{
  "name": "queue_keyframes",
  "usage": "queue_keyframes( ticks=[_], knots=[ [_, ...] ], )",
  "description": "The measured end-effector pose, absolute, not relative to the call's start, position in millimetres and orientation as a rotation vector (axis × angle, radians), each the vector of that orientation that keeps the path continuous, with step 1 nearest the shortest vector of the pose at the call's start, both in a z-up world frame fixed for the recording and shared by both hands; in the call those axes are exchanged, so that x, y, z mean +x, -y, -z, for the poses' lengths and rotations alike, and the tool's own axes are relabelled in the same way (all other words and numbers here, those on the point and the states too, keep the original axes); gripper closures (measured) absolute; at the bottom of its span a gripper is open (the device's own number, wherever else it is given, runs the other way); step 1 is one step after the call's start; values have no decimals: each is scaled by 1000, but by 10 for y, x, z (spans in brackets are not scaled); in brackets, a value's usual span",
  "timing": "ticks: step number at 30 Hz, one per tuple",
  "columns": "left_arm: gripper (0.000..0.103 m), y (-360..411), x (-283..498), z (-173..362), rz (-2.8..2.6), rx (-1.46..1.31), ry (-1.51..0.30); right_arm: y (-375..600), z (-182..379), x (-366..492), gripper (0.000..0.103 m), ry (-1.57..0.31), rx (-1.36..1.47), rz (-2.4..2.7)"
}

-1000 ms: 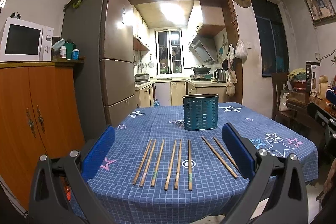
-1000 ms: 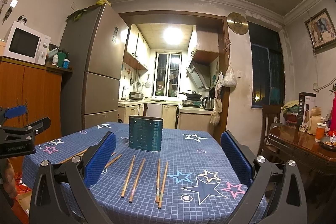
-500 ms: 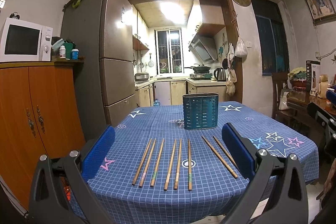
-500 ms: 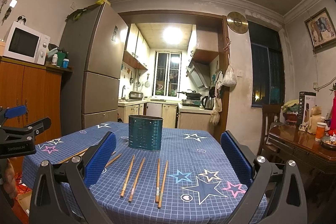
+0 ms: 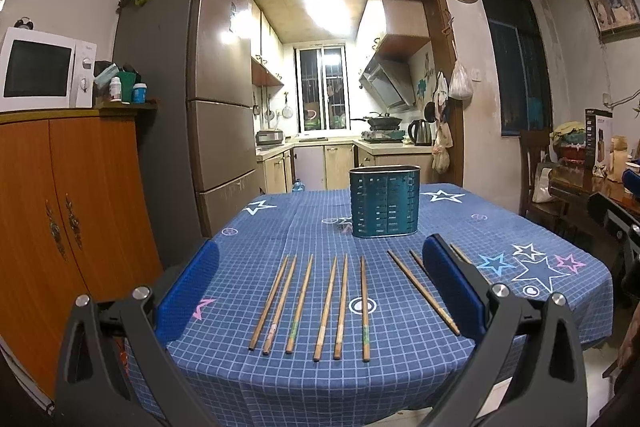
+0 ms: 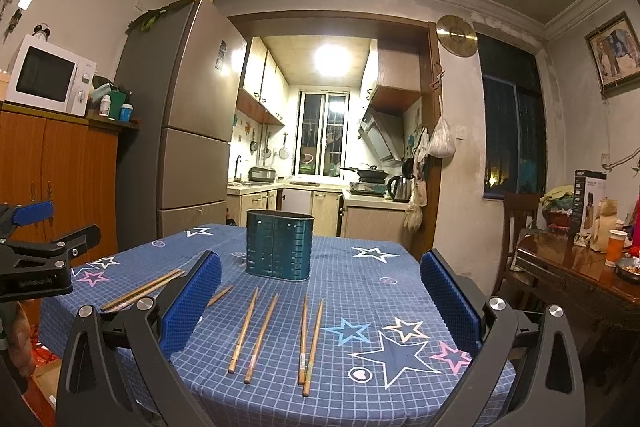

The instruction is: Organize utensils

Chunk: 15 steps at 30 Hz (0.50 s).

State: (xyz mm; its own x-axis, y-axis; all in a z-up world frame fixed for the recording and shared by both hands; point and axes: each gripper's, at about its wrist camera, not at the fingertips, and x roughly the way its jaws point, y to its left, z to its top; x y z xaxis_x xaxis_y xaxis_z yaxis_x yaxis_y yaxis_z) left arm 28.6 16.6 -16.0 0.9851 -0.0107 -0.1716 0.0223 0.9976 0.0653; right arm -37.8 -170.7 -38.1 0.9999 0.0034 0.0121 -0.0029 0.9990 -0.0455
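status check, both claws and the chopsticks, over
Left claw open, empty, short of the table. Right claw open, empty. Chopsticks flat on blue cloth; teal holder upright behind them. Nothing blocking.

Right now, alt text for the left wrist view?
Open left gripper hovers over wooden chopsticks lying loose on a blue star-print tablecloth; a teal slotted utensil holder stands upright behind them, kitchen beyond.

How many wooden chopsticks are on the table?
9 wooden chopsticks: six side by side on the blue tablecloth before the left gripper, three further right, partly behind its finger. More may be hidden.
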Motion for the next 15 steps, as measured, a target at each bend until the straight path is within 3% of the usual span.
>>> queue_keyframes(
  ticks=[7, 10, 11, 12, 15],
  knots=[
    [5, -600, 487, 250, -54, 57, -199, 1858, 608, -257, 4, -95, -27, -2],
    [5, -790, 580, 363, -75, 66, -230, 1937, 813, -197, 25, -148, -17, -2],
    [5, -832, 611, 407, -75, 66, -243, 1955, 923, -155, 42, -188, -9, -4],
    [5, -869, 645, 466, -76, 70, -259, 1984, 986, -117, 51, -222, -33, -2],
    [5, -935, 762, 651, -68, 84, -317, 1949, 1253, 59, 64, -258, -9, -42]
  ],
)
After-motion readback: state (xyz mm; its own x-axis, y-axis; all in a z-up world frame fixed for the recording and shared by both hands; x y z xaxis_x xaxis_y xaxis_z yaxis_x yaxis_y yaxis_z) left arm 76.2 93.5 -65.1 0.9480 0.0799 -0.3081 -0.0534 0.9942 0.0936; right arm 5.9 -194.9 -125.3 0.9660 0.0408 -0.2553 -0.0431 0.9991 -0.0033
